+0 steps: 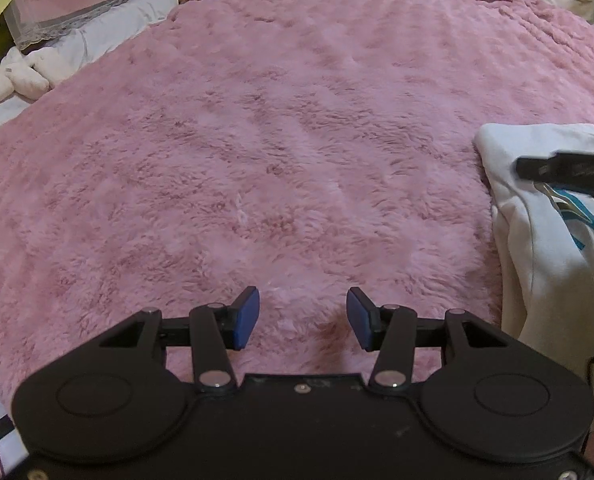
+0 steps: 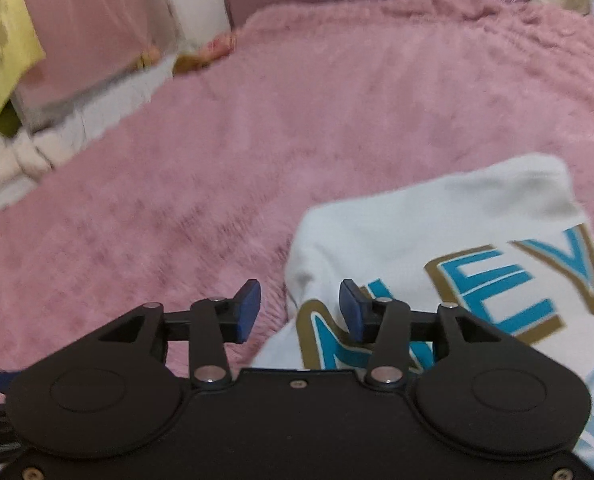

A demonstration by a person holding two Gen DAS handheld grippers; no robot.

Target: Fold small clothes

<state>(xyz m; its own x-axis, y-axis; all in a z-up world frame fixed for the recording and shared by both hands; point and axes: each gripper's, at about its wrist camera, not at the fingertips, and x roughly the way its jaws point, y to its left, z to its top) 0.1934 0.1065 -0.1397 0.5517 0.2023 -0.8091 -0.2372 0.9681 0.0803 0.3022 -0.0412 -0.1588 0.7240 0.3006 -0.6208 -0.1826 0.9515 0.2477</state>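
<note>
Two hand-held claws hover over a bed spread with a shaggy pink blanket [image 1: 257, 140], both with jaws apart and nothing between them. The left claw [image 1: 303, 318] hangs above bare blanket, seemingly kept clear while the other works. The right claw [image 2: 300, 310] sits low at the near left edge of a white sweatshirt [image 2: 437, 216], apparently lined up to take that edge for a fold. The sweatshirt lies on the blanket at the right side of the bed, already doubled into a rough block, with teal letters outlined in gold across its top. Soft toys [image 1: 13, 76] sit off the bed's far left edge.
</note>
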